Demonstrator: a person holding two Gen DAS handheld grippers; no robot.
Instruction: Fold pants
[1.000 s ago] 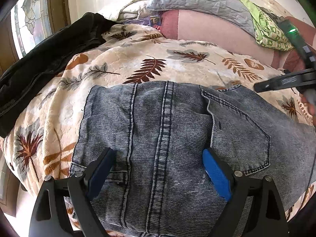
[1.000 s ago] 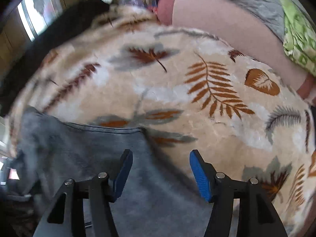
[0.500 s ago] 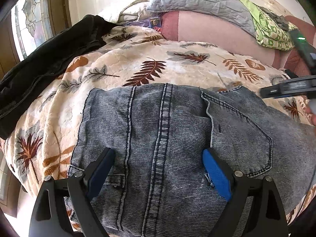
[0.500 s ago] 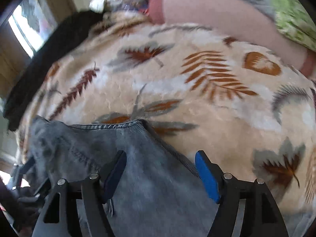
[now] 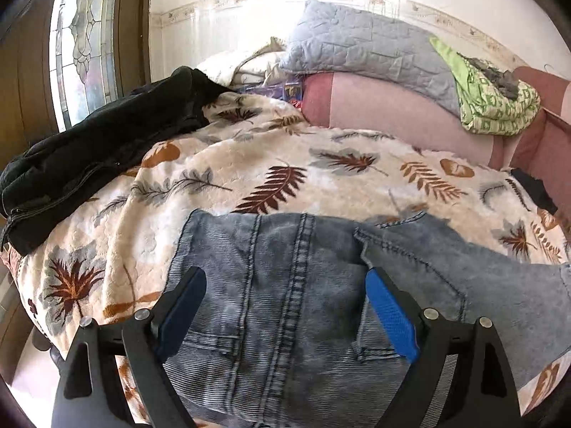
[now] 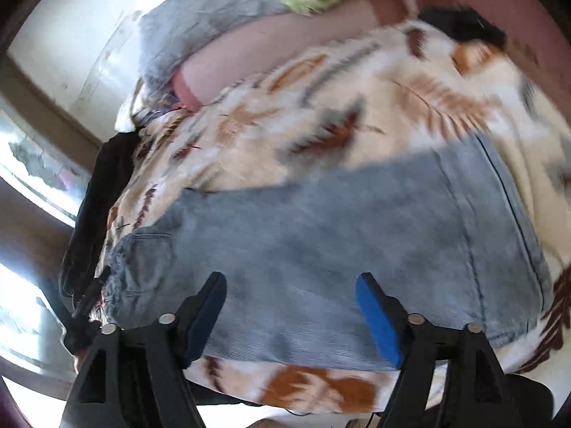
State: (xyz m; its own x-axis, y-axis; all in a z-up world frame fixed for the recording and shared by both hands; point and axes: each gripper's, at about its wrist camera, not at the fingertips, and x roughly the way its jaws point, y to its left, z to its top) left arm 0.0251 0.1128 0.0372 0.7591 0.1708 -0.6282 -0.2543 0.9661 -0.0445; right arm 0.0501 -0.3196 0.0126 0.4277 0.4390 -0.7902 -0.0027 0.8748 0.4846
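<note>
- Pants first: faded blue-grey denim jeans lie folded flat on a cream fleece blanket printed with brown and grey leaves, near the blanket's front edge.
- In the left wrist view the waistband and belt loops sit at the near side, right by the camera, and the stitched centre seam runs away toward the far side.
- A back pocket shows to the right of that seam, and the denim stretches off toward the right, so the long axis runs left to right across the blanket.
- Left gripper, black with blue pads, hangs over the seat of the jeans, fingers spread wide either side of the centre seam, nothing between them.
- Right gripper is also wide apart, gripping nothing, poised over the denim panel; this view is tilted and motion-blurred.
- From the right wrist, the jeans read as a broad rectangle with a side seam along the right edge, and blanket showing beyond and below them.
- Off to the left edge of the blanket lies a black rumpled garment.
- Behind, a pink bolster cushion carries a grey quilted pillow and a green patterned cloth.
- A stained-glass window stands at the far left.
</note>
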